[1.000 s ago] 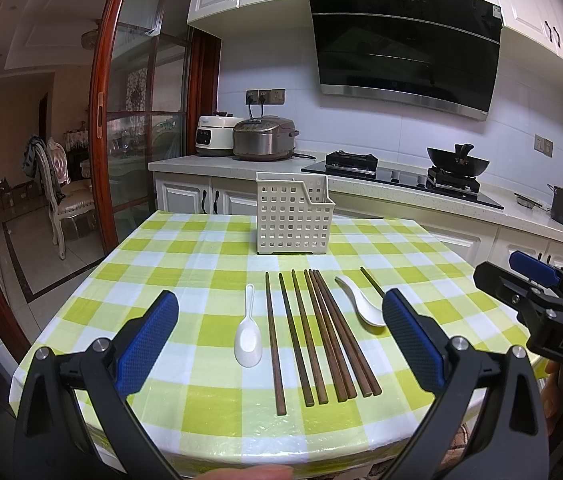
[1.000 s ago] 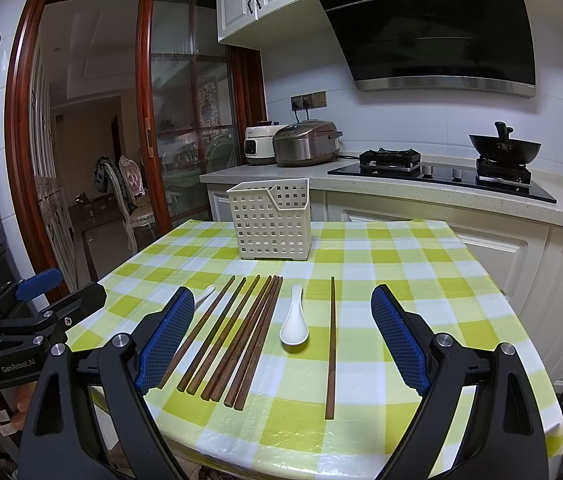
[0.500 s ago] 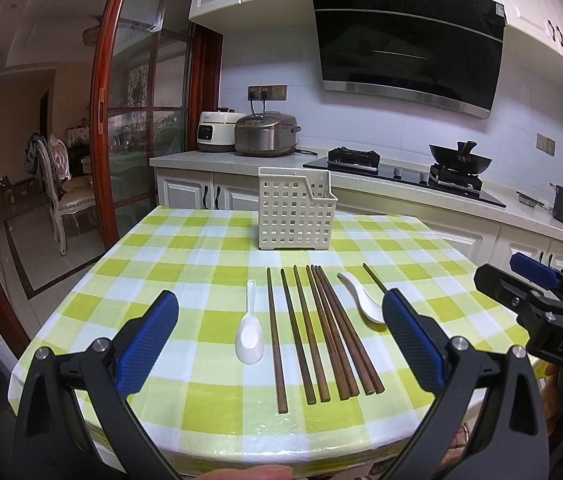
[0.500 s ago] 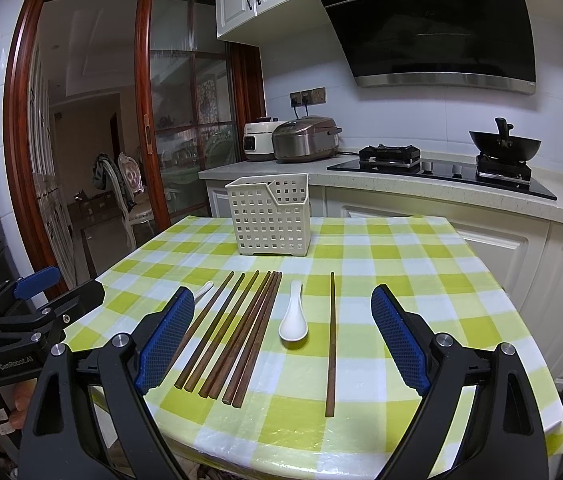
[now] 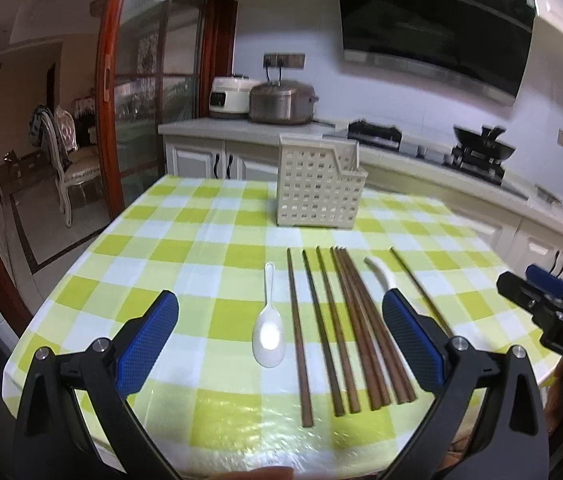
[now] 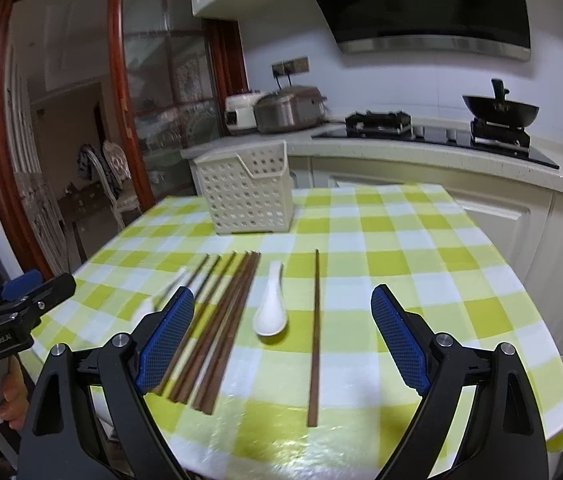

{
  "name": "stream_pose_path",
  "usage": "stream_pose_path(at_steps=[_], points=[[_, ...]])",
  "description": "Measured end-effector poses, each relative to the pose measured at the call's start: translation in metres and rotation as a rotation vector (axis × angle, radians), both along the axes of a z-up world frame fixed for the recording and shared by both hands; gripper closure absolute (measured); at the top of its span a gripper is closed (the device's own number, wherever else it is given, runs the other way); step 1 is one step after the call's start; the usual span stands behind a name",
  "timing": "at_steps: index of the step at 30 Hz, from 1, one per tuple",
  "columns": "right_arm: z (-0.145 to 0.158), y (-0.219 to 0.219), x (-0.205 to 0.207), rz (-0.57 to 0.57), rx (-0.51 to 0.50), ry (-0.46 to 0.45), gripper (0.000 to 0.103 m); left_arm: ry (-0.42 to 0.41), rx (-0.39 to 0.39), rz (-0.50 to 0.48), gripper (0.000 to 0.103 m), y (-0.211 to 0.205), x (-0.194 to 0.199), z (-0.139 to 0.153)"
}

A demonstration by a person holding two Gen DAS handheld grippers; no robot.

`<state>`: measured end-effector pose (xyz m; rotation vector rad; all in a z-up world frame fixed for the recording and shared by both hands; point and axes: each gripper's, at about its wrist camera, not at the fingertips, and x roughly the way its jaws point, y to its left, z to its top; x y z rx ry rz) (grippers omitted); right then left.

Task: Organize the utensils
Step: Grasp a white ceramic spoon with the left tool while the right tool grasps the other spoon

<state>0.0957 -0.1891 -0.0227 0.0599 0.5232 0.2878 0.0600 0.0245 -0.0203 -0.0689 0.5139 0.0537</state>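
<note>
Several brown wooden chopsticks (image 5: 337, 320) lie side by side on the green checked tablecloth (image 5: 185, 240), with one chopstick (image 6: 314, 328) lying apart at the right. A white spoon (image 5: 268, 332) lies left of them and a second white spoon (image 6: 271, 312) lies between the group and the lone chopstick. A cream perforated holder (image 5: 317, 184) stands upright behind them. My left gripper (image 5: 277, 340) is open above the near table edge, over the left spoon and chopsticks. My right gripper (image 6: 281, 336) is open above the second spoon and lone chopstick.
A kitchen counter (image 6: 441, 152) with a stove, a wok (image 6: 499, 110) and rice cookers (image 5: 281, 100) runs behind the table. A glass door with a red wooden frame (image 5: 109, 80) stands at the left. The table edge (image 6: 361, 460) is close below both grippers.
Both grippers have moved forward and lower over the table, so the utensils look larger and nearer. Nothing on the table has moved.
</note>
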Motion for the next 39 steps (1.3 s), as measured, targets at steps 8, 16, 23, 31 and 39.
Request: stream_pose_path(at_steps=[8, 16, 23, 31, 39], points=[[-0.008, 0.015, 0.061, 0.059, -0.020, 0.120, 0.018, 0.175, 0.067, -0.050, 0.004, 0.001, 0.066, -0.017], [-0.026, 0.045, 0.117, 0.107, -0.065, 0.237, 0.025, 0.336, 0.011, -0.062, 0.004, 0.019, 0.119, -0.036], [-0.049, 0.062, 0.153, 0.141, -0.112, 0.362, 0.041, 0.442, -0.051, -0.065, 0.005, 0.033, 0.155, -0.060], [-0.063, 0.078, 0.172, 0.167, -0.145, 0.417, 0.060, 0.447, -0.004, -0.044, 0.005, 0.028, 0.177, -0.071], [-0.065, 0.085, 0.180, 0.180, -0.154, 0.428, 0.067, 0.446, -0.026, -0.036, 0.013, 0.029, 0.184, -0.075]])
